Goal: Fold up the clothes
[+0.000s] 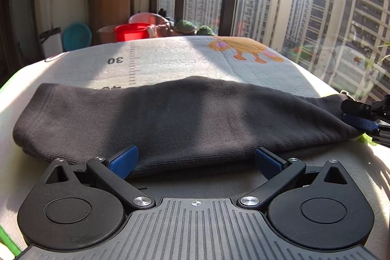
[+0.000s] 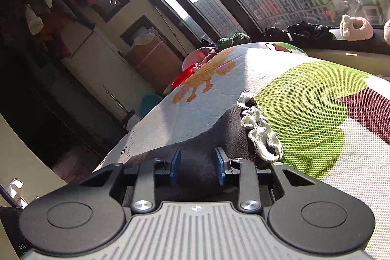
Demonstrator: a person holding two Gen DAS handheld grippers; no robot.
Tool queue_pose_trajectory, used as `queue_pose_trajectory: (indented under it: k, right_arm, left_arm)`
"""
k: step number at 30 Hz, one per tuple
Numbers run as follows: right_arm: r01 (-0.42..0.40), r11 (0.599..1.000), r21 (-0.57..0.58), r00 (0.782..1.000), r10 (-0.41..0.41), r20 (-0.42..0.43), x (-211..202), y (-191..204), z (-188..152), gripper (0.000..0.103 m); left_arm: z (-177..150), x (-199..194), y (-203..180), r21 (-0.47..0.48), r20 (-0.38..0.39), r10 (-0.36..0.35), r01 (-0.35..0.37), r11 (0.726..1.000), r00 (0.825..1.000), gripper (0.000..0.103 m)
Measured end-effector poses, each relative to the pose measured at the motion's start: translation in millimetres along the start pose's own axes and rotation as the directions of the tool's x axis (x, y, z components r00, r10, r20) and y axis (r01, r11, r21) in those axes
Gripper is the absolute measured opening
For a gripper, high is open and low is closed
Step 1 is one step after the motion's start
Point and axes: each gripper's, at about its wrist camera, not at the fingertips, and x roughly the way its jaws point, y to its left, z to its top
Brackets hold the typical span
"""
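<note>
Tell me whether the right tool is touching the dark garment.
Cannot tell. In the right wrist view the dark garment bulges between the right tool, but whether its blue pads press the cloth is unclear.

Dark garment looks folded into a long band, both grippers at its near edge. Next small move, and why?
Probably close the left gripper on the near edge of the dark garment: its jaws stand wide with the folded edge between them, unpinched. The right gripper already has the cloth between much narrower jaws at the end by the white trim, though a firm pinch isn't certain. With both ends held, the band could be folded again.
</note>
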Motion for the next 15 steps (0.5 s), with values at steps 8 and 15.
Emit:
queue_pose_trajectory:
  k: [8, 15]
  right_arm:
    - [-0.001, 1.0, -0.005, 1.0, 0.001, -0.002, 0, -1, -3, 0.033]
    - [-0.038, 0.999, 0.019, 0.999, 0.039, -0.034, -10, 4, -19, 0.04]
  left_arm:
    - [-1, -2, 2, -0.005, 0.004, -0.008, 0.008, 1.0, 1.0, 0.103]
    - [-7, -11, -1, 0.064, -0.022, 0.014, -0.012, 0.998, 1.0, 0.103]
